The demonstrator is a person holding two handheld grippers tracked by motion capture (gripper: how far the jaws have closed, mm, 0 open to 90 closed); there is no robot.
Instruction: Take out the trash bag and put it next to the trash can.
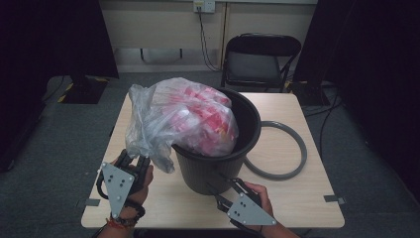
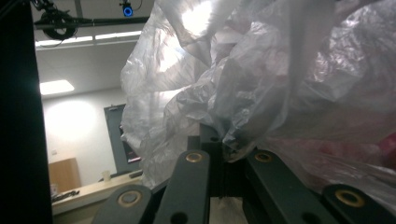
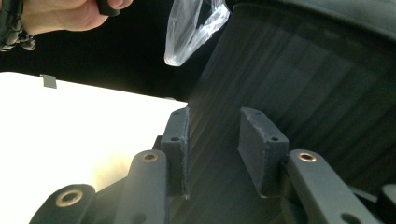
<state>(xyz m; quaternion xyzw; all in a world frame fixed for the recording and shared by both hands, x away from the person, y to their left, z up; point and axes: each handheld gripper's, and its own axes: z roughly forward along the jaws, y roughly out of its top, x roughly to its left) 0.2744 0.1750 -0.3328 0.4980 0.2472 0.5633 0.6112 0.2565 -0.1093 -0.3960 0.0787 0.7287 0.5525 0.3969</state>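
Two grippers work a black bin [image 1: 218,163] at the centre of the table [image 1: 292,198], where a clear plastic bag [image 1: 183,121] stuffed with red-and-white packets bulges up and out toward the frame's left. The left gripper [image 1: 134,159], at lower left, is clamped on the bag's loose edge. The right gripper [image 1: 229,184], jaws apart, rests against the bin's near wall; a grey ring [image 1: 282,151] lies just right.
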